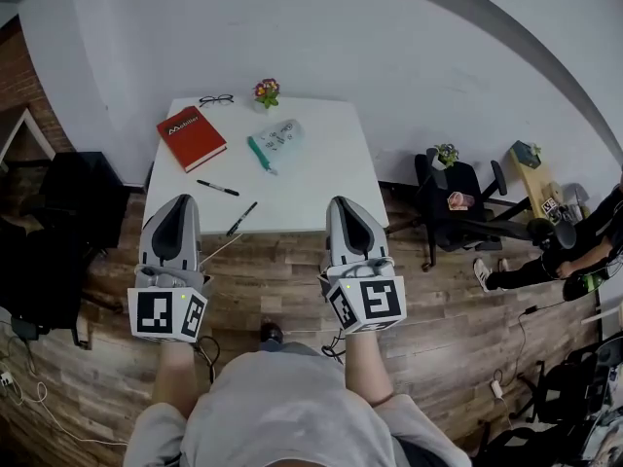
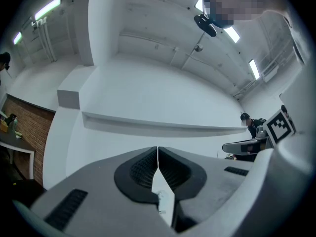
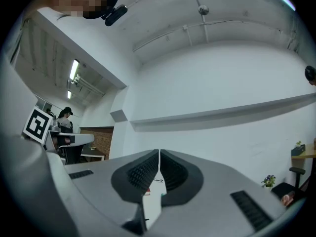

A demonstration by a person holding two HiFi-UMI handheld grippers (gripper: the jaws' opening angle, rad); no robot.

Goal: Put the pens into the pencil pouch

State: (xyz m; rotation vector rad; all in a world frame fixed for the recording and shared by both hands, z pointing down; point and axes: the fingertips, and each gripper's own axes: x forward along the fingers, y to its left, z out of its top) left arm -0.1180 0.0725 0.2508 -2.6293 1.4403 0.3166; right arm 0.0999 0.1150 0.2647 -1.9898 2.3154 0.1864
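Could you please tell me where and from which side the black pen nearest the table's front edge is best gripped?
Probably mid-barrel on the slim black pen, from straight above, jaws across its width. It lies flat and diagonal on the white rectangular table, apart from the other black pen, so only its top and long sides are reachable.

The scene is lit brightly and evenly by ceiling strip lamps (image 2: 48, 8), which are blown out to white glare in both gripper views. The white surface (image 1: 331, 178) is uniformly lit, and only faint, soft shadows are cast on it. Straight lines are bent strongly toward every edge, and the corners are darkened to black.
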